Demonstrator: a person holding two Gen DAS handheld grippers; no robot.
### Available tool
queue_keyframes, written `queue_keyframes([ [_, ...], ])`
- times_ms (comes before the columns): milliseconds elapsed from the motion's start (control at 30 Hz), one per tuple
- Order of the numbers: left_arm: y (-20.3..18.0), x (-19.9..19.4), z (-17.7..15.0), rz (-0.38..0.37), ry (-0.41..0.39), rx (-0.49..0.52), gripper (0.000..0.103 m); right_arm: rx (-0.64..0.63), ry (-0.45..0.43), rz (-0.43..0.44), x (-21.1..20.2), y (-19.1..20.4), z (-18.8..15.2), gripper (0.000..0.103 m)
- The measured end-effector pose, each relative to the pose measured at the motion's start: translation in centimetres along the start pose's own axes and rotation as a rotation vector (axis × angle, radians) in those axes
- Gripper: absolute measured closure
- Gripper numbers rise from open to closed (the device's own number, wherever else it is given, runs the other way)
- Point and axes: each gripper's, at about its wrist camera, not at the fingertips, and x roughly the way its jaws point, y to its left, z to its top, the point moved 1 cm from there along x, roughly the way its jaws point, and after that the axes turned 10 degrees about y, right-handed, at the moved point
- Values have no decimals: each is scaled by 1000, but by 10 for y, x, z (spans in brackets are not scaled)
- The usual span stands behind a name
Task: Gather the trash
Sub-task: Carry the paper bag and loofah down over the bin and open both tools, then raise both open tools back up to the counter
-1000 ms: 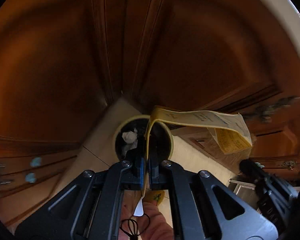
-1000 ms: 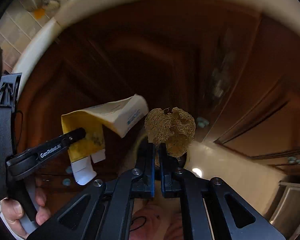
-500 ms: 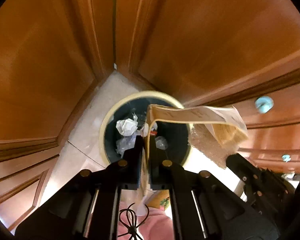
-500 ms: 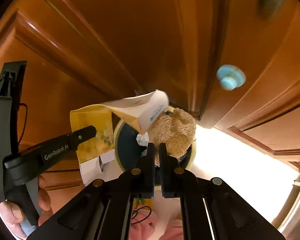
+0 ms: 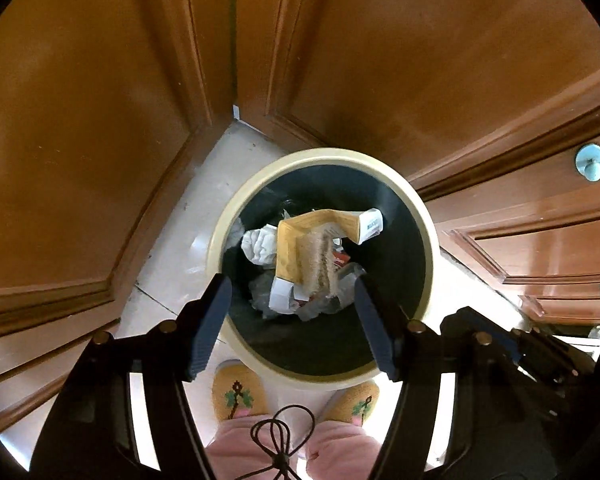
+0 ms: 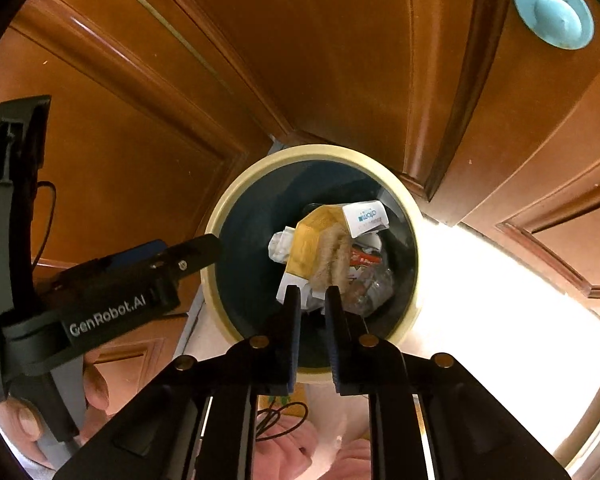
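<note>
Left wrist view showed the left gripper [image 5: 292,312] pointing steeply down over the round cream-rimmed bin [image 5: 428,240], jaws opening, empty; the right gripper [image 6: 312,300] likewise, barely parting.

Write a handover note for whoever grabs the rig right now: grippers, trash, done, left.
Left gripper: above the bin, jaws opening, nothing between them.
Right gripper: also above the bin, jaws just starting to open, nothing pinched.
Yellow mailer and the tan fibre scrubber: both in the bin, on top of crumpled paper and clear plastic.
Done: both pieces are in the bin.
Left: lift both grippers away; look for more trash. None shows outside the bin in either view.
</note>
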Motion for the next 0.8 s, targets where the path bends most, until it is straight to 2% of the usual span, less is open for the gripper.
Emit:
queue_keyframes([
  [67, 4, -8, 1, -1, -8, -1, 42, 10, -6, 1, -4, -5, 2, 89],
  [233, -1, -41, -3, 10, -13, 6, 42, 46, -43, 3, -29, 10, 18, 81],
  [467, -17, -133, -9, 36, -24, 38, 42, 101, -62, 14, -92, 40, 19, 73],
  [567, -28, -190, -10, 37, -34, 62, 42, 109, -86, 15, -143, 58, 17, 67],
  [733, -50, -289, -11, 32, -90, 129, 42, 125, -136, 9, -239, 90, 17, 63],
  [800, -59, -327, -12, 29, -112, 164, 42, 133, -158, 6, -278, 101, 17, 53],
])
